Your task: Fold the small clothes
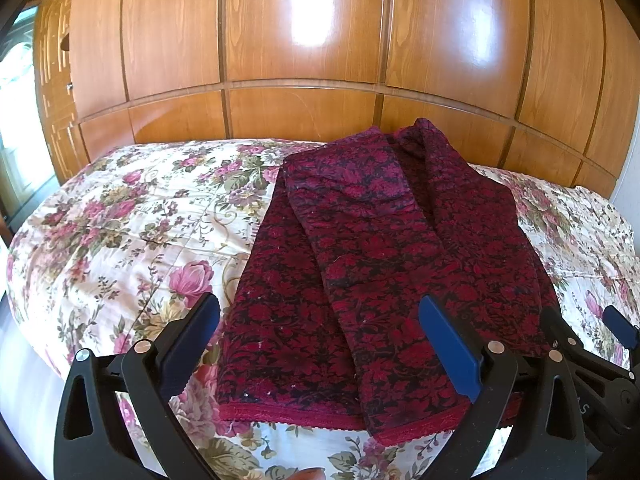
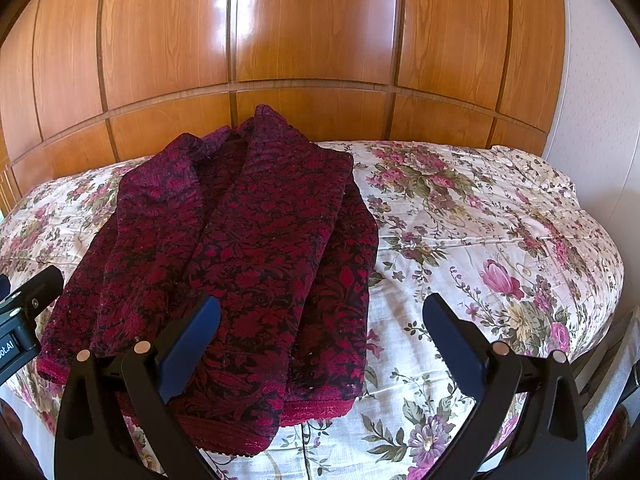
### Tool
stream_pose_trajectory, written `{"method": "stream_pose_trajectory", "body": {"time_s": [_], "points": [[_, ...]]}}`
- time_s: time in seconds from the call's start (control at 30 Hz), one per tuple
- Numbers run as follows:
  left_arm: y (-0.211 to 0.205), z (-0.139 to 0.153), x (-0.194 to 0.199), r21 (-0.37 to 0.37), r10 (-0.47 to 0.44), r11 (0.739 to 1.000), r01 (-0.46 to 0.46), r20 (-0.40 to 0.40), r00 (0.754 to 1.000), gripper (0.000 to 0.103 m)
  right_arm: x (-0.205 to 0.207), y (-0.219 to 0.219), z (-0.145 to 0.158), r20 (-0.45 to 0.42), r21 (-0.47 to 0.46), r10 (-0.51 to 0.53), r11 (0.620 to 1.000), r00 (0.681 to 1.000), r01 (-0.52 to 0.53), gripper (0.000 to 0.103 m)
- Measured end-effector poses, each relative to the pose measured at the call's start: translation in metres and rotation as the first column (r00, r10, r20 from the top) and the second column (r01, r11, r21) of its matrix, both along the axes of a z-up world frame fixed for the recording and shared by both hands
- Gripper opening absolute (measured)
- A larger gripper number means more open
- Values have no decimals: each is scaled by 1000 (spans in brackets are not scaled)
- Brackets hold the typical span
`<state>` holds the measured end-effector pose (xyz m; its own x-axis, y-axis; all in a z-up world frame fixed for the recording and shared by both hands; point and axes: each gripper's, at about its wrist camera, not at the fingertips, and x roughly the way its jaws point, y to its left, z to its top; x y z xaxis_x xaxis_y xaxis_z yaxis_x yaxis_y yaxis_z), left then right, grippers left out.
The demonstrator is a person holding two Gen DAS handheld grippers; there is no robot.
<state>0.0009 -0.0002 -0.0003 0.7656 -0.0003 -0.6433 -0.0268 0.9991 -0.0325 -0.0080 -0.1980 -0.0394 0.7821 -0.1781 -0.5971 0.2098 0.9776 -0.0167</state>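
A dark red patterned garment point(image 1: 360, 264) lies on the flowered bedspread point(image 1: 120, 232), both sides folded in toward its middle, its hem toward me. My left gripper point(image 1: 320, 344) hovers open over the hem with nothing between its fingers. In the right wrist view the same garment point(image 2: 240, 248) lies left of centre. My right gripper point(image 2: 320, 344) is open too, its left finger point(image 2: 188, 352) over the garment's near right part and its right finger point(image 2: 456, 352) over bare bedspread point(image 2: 480, 240). The right gripper's fingers point(image 1: 616, 328) show at the left view's right edge.
A glossy wooden wardrobe point(image 1: 304, 60) stands right behind the bed. A bright window or door point(image 1: 16, 120) is at the far left. A white wall point(image 2: 592, 80) borders the bed on the right. Bedspread lies bare on both sides of the garment.
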Motion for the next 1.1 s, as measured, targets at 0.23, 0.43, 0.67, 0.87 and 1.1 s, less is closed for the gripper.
{"method": "stream_pose_trajectory", "body": {"time_s": [0.23, 0.43, 0.67, 0.87, 1.1], "points": [[-1, -1, -1, -1, -1, 1000, 1, -1, 1000, 99, -1, -1, 0, -2, 1, 0, 1000, 1000, 0, 101], [1, -4, -1, -5, 4, 1000, -4, -1, 1000, 99, 2, 2, -1, -10, -4, 0, 1000, 1000, 0, 101], [1, -6, -1, -1, -6, 1000, 6, -12, 1000, 99, 2, 0, -3, -15, -7, 4, 1000, 1000, -4, 101], [0, -8, -1, 2, -15, 1000, 15, -17, 1000, 99, 3, -3, -5, -25, -5, 2, 1000, 1000, -2, 101], [-6, -9, -1, 15, -43, 999, 44, -16, 999, 99, 4, -3, -8, -37, -12, 2, 1000, 999, -2, 101]]}}
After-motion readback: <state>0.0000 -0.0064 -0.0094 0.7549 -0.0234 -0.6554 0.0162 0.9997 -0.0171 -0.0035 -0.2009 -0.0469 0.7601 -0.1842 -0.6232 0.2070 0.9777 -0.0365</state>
